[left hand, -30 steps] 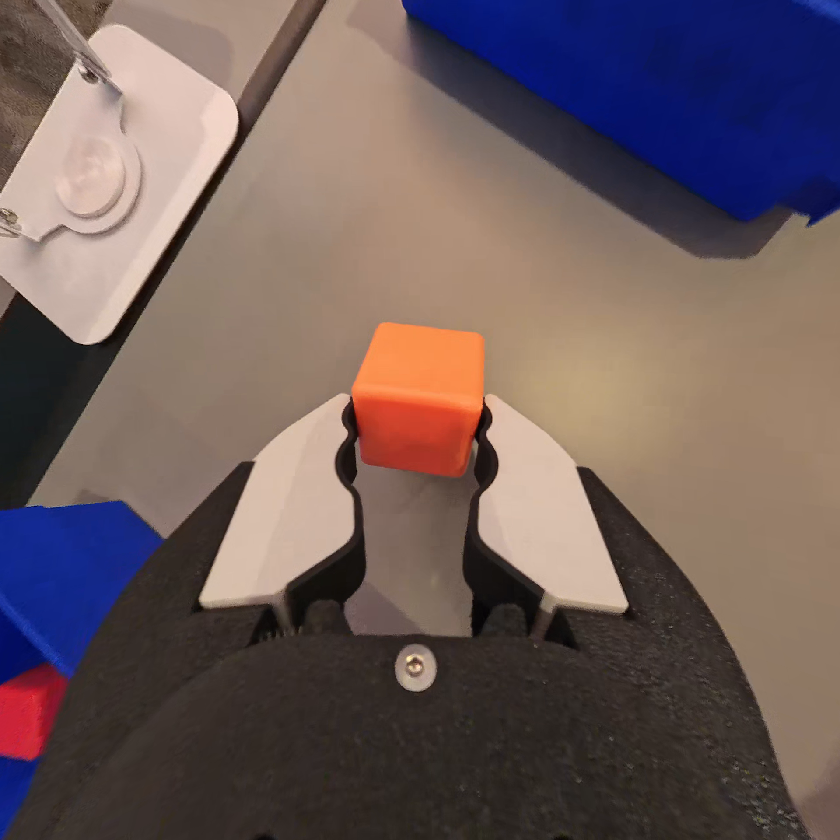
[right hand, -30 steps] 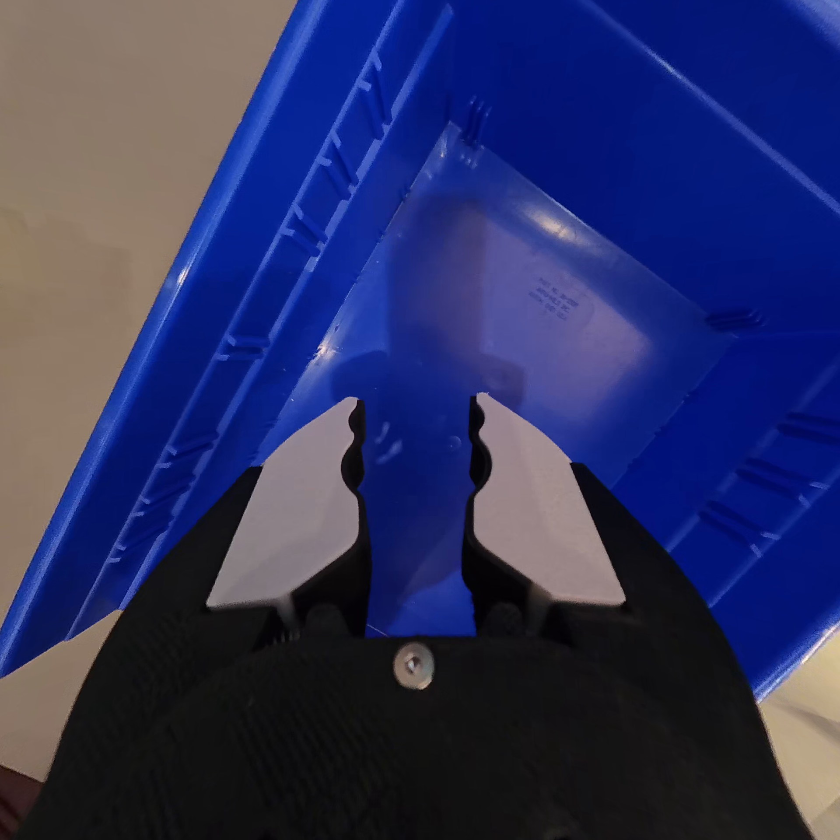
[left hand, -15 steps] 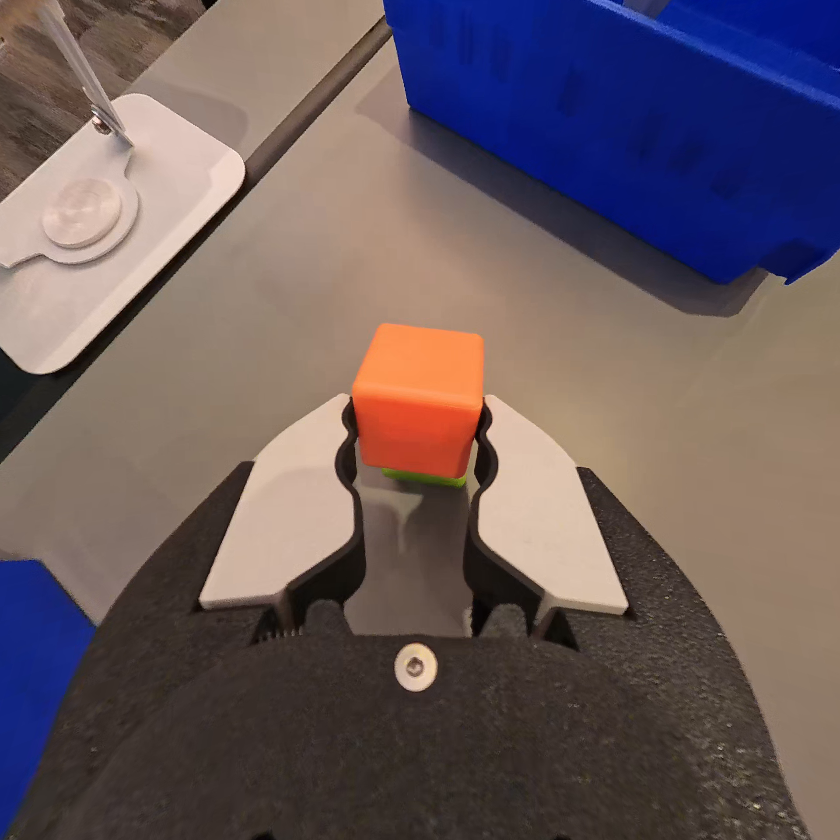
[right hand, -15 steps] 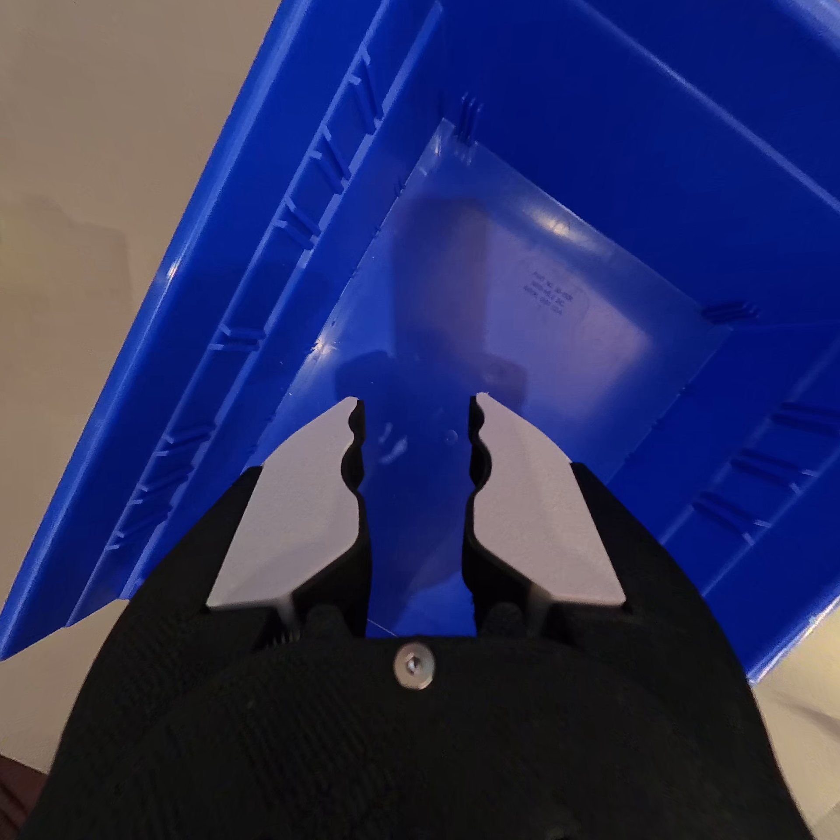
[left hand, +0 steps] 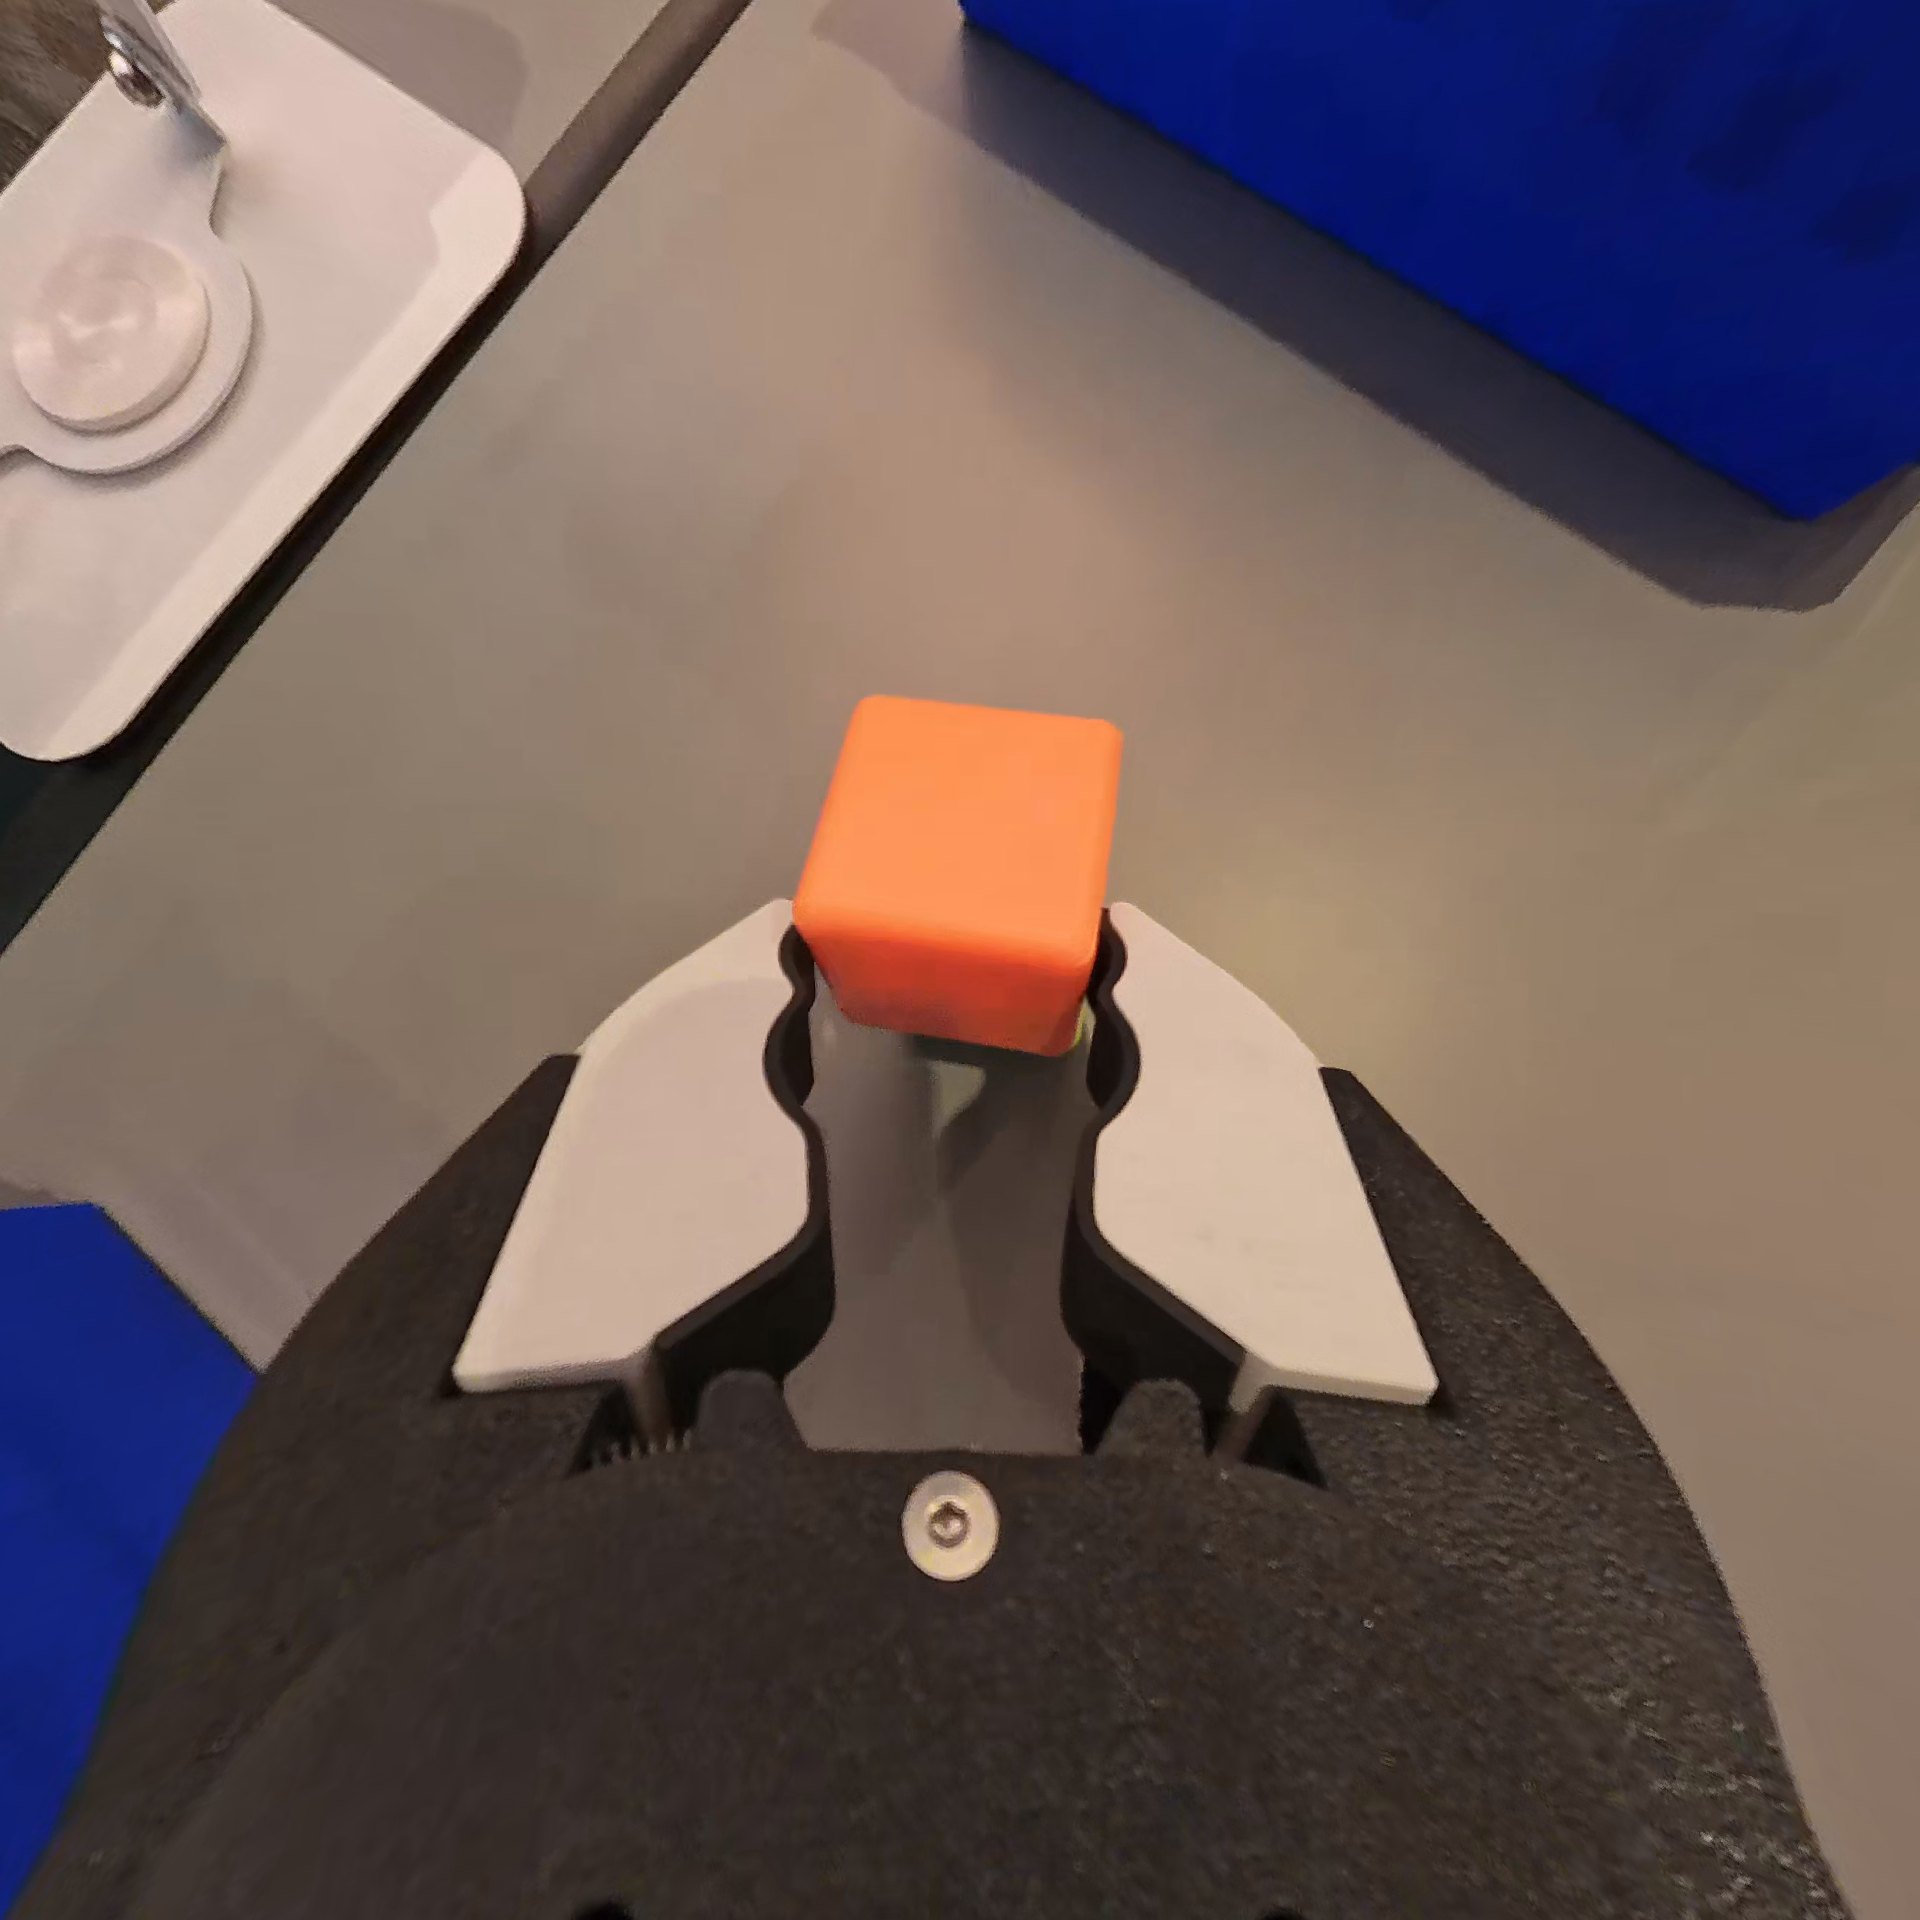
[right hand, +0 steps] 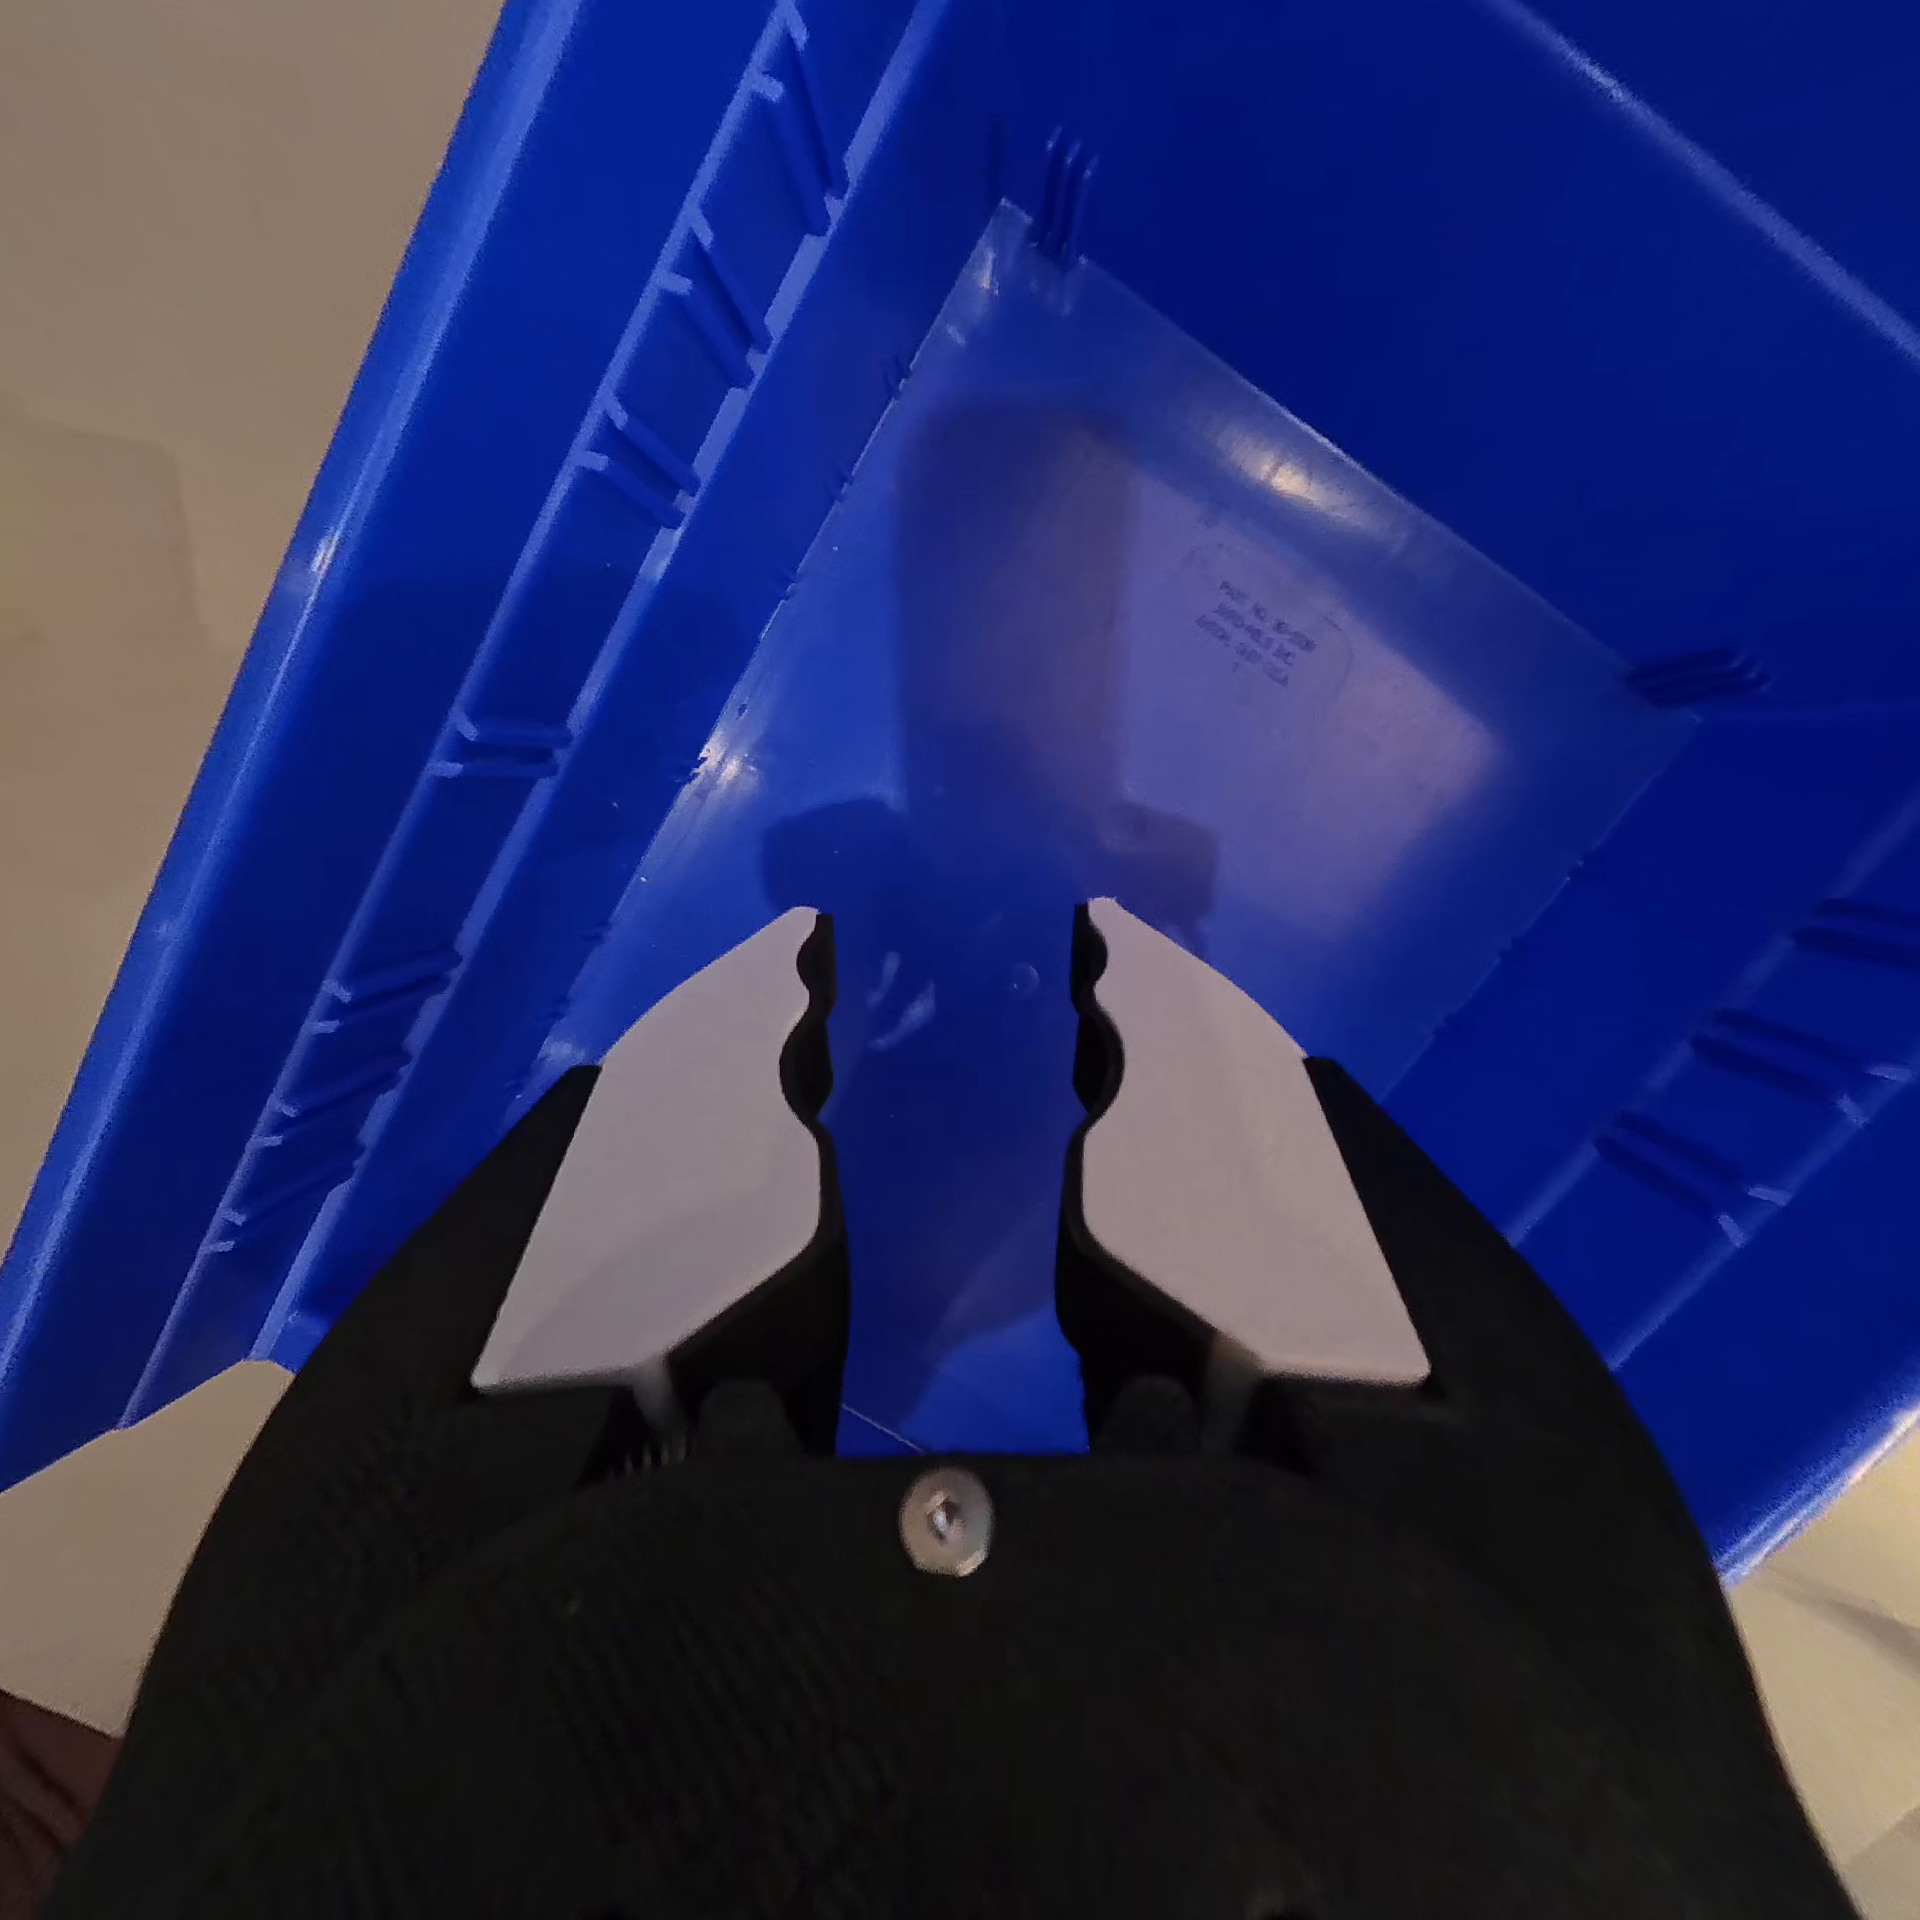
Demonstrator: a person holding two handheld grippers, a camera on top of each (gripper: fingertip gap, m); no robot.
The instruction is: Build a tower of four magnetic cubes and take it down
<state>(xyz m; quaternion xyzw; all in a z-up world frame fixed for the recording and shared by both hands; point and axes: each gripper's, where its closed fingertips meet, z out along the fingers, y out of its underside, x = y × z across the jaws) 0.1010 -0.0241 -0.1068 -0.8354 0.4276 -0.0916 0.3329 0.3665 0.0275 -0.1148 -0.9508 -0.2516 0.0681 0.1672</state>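
In the left wrist view my left gripper (left hand: pixel 951 925) is shut on an orange cube (left hand: pixel 956 862) and holds it over the grey table (left hand: pixel 727 582). A thin sliver of a green cube (left hand: pixel 1078 1031) shows right under the orange cube; the rest of it is hidden, and I cannot tell whether the two touch. In the right wrist view my right gripper (right hand: pixel 951 914) is open and empty, hanging over the inside of a blue bin (right hand: pixel 520 644). No cube shows in that bin.
A large blue bin (left hand: pixel 1455 208) stands at the far right of the table. The corner of another blue bin (left hand: pixel 83 1403) is at the near left. A white base plate with a metal stand (left hand: pixel 260 343) lies past the table's left edge. The tips of one gripper are about 30 cm away from the tips of the other.
My left gripper has carried the orange cube away from the near-left bin and over a green cube, which came into view beneath it. The right gripper has barely moved.
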